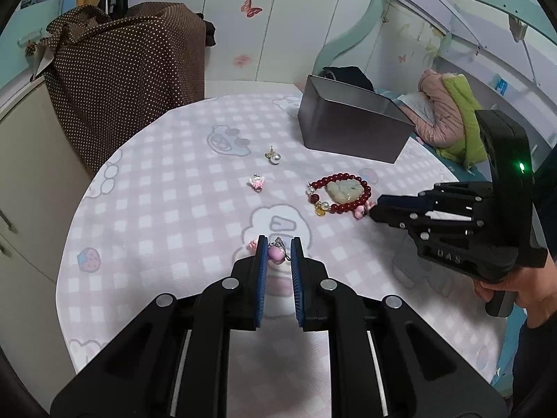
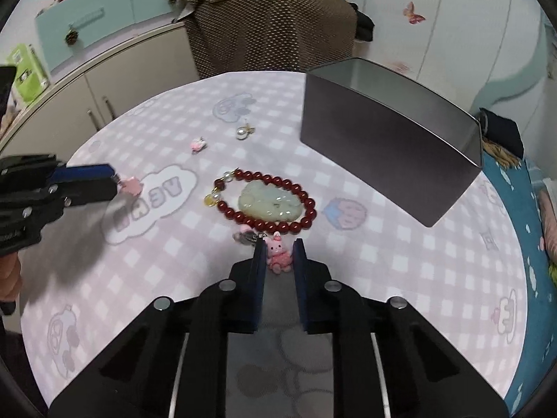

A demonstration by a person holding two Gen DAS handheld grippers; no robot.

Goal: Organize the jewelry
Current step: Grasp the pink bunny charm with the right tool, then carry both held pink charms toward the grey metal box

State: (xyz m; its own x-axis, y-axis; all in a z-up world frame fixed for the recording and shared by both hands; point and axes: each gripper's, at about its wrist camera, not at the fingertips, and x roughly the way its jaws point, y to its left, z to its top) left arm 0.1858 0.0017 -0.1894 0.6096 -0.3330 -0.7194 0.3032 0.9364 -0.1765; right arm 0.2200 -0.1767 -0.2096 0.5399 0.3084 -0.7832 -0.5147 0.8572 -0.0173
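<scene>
My left gripper (image 1: 278, 247) is open, its blue pads either side of a pink charm (image 1: 275, 254) on the round table; the same charm (image 2: 130, 185) shows at its tips in the right wrist view. My right gripper (image 2: 278, 250) is open around a pink bunny charm (image 2: 278, 256), which lies just in front of a red bead bracelet (image 2: 275, 177) ringing a pale jade pendant (image 2: 268, 203). A pearl earring (image 1: 275, 157) and a small pink charm (image 1: 257, 183) lie further back. A grey metal box (image 1: 351, 129) stands open at the far right.
The table has a pink checked cloth (image 1: 174, 216). A brown dotted cloth bag (image 1: 118, 69) stands behind the table on the left. A bed with a pink jacket (image 1: 442, 111) is at the right. Cabinets (image 2: 104, 80) line the left side.
</scene>
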